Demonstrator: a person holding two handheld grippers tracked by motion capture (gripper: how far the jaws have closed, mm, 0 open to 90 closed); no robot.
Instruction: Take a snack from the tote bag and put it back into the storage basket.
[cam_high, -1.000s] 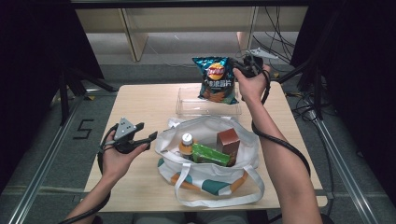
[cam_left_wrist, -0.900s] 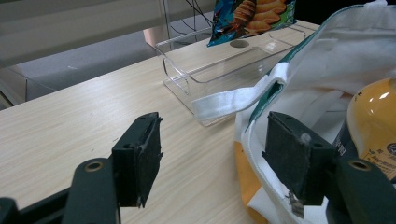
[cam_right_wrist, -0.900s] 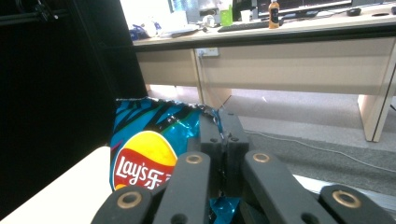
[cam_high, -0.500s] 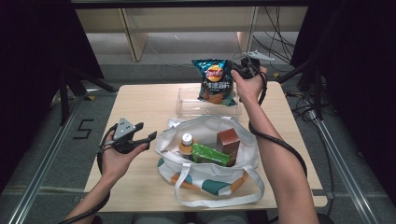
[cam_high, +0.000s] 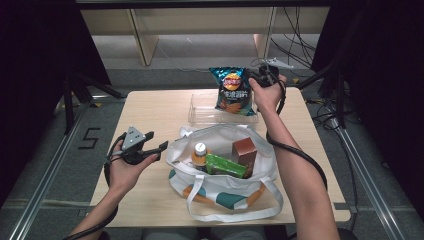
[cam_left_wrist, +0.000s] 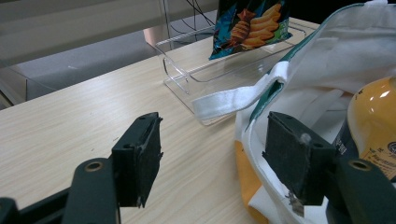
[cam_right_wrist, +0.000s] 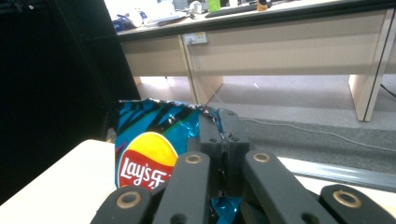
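Observation:
A blue Lay's chip bag (cam_high: 232, 92) hangs upright over a clear plastic tray (cam_high: 197, 112) at the table's far side. My right gripper (cam_high: 252, 80) is shut on the bag's top right edge; in the right gripper view the jaws (cam_right_wrist: 222, 135) pinch the crinkled foil of the chip bag (cam_right_wrist: 149, 140). My left gripper (cam_high: 156, 141) stands open beside the left rim of a white tote bag (cam_high: 220, 185). In the left gripper view nothing lies between its jaws (cam_left_wrist: 215, 161), and the tote bag's rim (cam_left_wrist: 327, 60) is just right of them.
Inside the tote bag are an orange-capped bottle (cam_high: 199, 154), a green packet (cam_high: 225, 166) and a brown box (cam_high: 244, 151). The tote bag's strap (cam_left_wrist: 233, 98) drapes toward the tray (cam_left_wrist: 187, 70). Desks and cables stand beyond the table's far edge.
The right hand with the chip bag has shifted only slightly over the tray. The left gripper has stayed in place, still open.

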